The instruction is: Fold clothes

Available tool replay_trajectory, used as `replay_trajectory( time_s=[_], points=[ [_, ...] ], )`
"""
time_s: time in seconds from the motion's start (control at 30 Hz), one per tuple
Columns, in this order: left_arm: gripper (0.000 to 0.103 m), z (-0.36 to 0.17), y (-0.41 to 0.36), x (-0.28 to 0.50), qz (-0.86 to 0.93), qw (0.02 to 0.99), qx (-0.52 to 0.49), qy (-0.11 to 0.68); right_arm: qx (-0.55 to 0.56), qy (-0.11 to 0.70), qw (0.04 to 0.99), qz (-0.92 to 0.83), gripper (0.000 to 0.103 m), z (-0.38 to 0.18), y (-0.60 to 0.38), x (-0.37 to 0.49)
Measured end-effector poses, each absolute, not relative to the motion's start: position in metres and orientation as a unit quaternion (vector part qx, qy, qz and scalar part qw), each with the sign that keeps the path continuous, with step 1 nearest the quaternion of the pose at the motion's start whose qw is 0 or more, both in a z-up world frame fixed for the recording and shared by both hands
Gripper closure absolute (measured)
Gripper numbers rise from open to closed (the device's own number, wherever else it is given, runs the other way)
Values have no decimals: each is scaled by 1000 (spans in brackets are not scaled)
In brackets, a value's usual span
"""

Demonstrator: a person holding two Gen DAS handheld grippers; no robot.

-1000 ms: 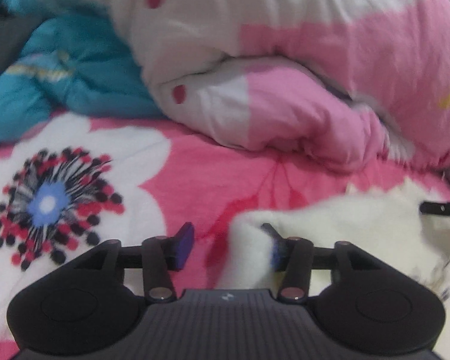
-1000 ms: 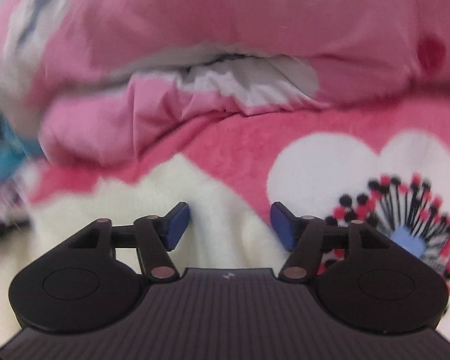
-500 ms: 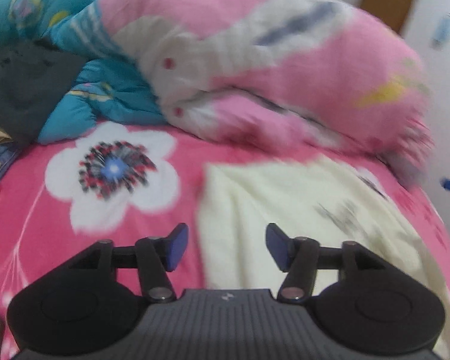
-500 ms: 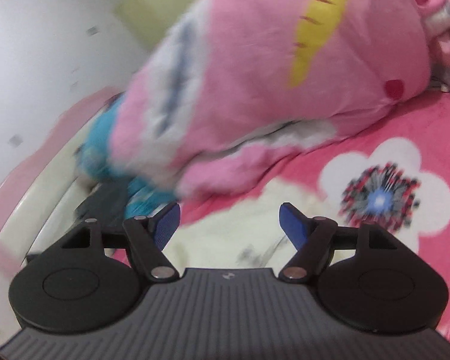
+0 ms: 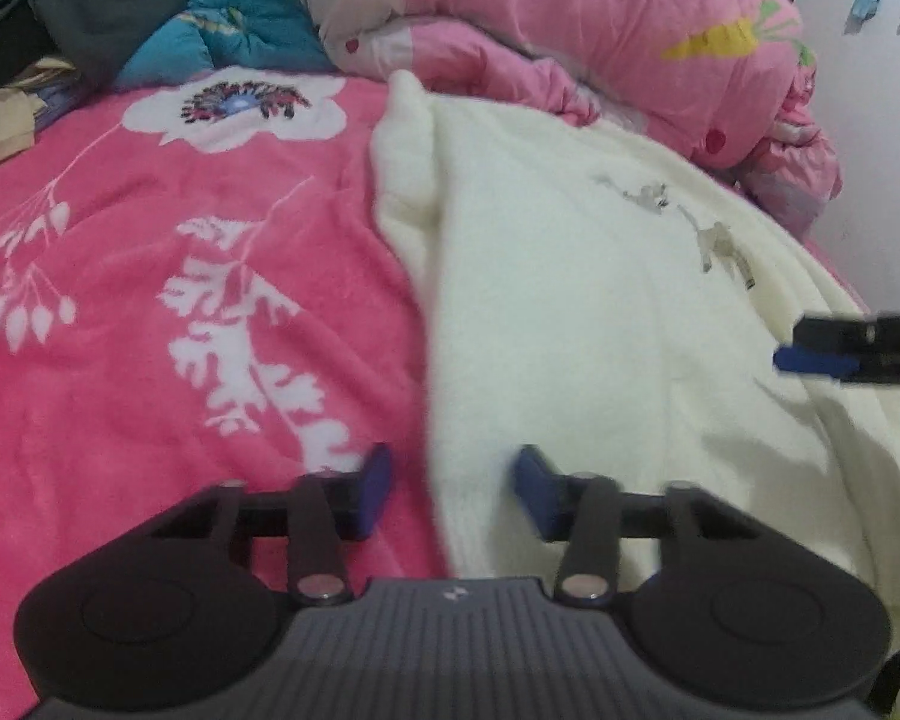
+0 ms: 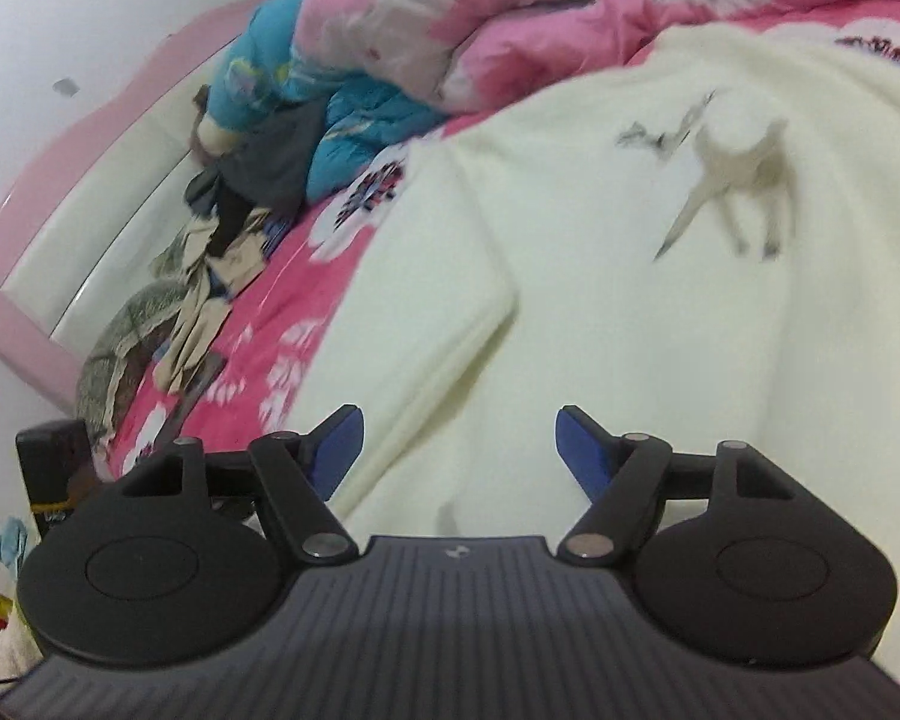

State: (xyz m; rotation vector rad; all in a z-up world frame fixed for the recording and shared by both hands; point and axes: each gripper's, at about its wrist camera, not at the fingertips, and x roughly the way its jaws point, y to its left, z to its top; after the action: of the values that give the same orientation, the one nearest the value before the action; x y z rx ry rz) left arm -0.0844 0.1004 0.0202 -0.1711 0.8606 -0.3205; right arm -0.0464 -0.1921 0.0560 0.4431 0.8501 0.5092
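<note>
A cream fleece garment (image 5: pixel 600 300) with a small grey animal print lies spread on the pink flowered bed cover (image 5: pixel 150 300). It also fills the right wrist view (image 6: pixel 570 240). My left gripper (image 5: pixel 453 489) is open and empty, raised over the garment's left edge. My right gripper (image 6: pixel 459 450) is open and empty above the garment. Its fingers also show at the right edge of the left wrist view (image 5: pixel 852 354).
A bunched pink and white quilt (image 5: pixel 570 18) and a blue quilt (image 5: pixel 228 30) lie at the bed's far end. Dark and beige clothes (image 6: pixel 228 210) are piled by the pink headboard (image 6: pixel 90 138). A white wall (image 5: pixel 870 120) stands to the right.
Both grippers have pulled back and risen from the garment's far end near the quilt. The whole cream garment now lies in view, spread flat. Both grippers stay open.
</note>
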Motion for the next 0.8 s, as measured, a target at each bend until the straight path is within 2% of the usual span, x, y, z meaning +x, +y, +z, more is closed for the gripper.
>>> replay_trajectory(
  time_s=[0.1, 0.27, 0.4, 0.6, 0.7, 0.77, 0.8],
  points=[
    [97, 27, 103, -92, -150, 905, -83, 389, 215, 398, 864, 219, 32, 57, -199, -65],
    [97, 54, 134, -116, -132, 924, -127, 336, 238, 383, 878, 162, 32, 60, -236, -93],
    [97, 69, 167, -132, -76, 941, -125, 306, 230, 378, 888, 128, 33, 57, -246, -104],
    [97, 51, 221, -140, 35, 935, -133, 328, 189, 380, 893, 147, 38, 50, -216, -89],
    [95, 39, 241, -139, 84, 926, -129, 346, 148, 384, 898, 157, 44, 47, -194, -77],
    [90, 33, 246, -136, 125, 919, -107, 358, 121, 386, 900, 164, 52, 45, -180, -69],
    [83, 32, 248, -136, 139, 919, -90, 359, 105, 386, 901, 167, 54, 44, -173, -65]
  ],
)
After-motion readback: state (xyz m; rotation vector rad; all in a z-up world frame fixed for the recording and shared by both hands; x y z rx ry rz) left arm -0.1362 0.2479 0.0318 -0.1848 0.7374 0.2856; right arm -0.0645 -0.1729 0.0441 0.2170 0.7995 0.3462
